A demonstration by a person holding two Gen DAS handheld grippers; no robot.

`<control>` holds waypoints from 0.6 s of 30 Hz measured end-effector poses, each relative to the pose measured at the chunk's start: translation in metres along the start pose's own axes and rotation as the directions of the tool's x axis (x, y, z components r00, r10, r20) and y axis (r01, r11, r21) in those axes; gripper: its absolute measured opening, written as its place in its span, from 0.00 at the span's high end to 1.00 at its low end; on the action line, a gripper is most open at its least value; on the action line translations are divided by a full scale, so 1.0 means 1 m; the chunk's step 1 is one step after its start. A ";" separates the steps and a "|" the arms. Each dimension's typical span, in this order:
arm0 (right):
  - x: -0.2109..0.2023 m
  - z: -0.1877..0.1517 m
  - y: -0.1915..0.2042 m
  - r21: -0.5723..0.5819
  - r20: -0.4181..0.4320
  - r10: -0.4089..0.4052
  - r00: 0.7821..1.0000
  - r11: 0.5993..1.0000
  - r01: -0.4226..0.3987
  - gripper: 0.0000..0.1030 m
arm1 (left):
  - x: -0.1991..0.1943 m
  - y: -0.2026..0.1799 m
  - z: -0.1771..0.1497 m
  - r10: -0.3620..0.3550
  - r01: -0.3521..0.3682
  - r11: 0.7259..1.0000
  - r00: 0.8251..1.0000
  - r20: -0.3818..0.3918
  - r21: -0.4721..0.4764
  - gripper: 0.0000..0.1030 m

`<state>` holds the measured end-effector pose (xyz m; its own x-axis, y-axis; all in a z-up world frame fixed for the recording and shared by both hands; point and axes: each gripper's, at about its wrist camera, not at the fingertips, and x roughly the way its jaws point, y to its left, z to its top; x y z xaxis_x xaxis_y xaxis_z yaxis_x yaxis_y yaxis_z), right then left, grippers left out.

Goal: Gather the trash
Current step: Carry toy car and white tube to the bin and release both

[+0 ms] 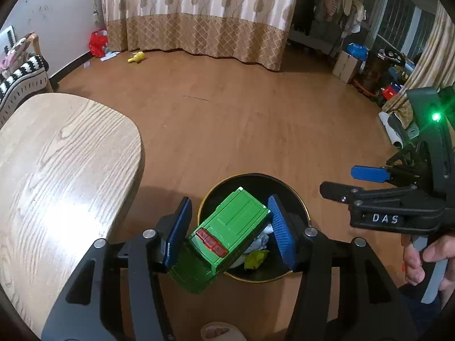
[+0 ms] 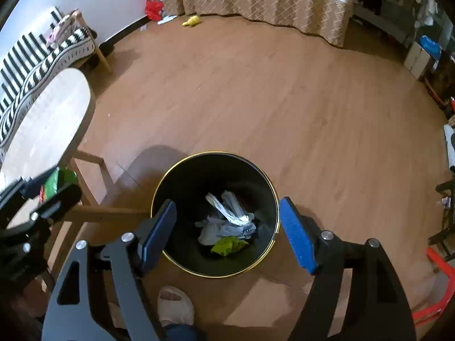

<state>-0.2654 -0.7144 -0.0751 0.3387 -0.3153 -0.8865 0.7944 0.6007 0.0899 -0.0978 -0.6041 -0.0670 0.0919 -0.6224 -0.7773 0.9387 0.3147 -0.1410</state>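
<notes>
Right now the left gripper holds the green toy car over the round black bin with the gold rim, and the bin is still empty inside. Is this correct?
Not quite: the round black bin with the gold rim is not empty. The right wrist view shows crumpled white paper and a yellow-green wrapper at its bottom. The rest holds: the left gripper holds the green toy car over the bin.
</notes>
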 end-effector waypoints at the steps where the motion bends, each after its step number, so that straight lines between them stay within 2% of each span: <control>1: -0.001 0.000 -0.002 0.009 0.004 -0.002 1.000 1.000 0.002 0.30 | 0.001 0.000 0.000 -0.006 0.006 1.000 1.000 -0.002 -0.004 0.47; 16: -0.025 0.000 -0.028 0.126 0.083 -0.041 0.996 0.992 0.031 0.29 | 0.027 -0.019 -0.006 -0.109 0.109 0.994 0.993 -0.046 -0.007 0.47; 18: -0.027 -0.001 -0.031 0.137 0.088 -0.041 0.995 0.990 0.029 0.27 | 0.031 -0.022 -0.006 -0.129 0.129 0.992 0.990 -0.060 -0.009 0.44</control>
<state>-0.2993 -0.7239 -0.0544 0.3485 -0.4030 -0.8462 0.8656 0.4848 0.1256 -0.1173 -0.6262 -0.0919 -0.0500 -0.6139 -0.7878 0.9397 0.2382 -0.2453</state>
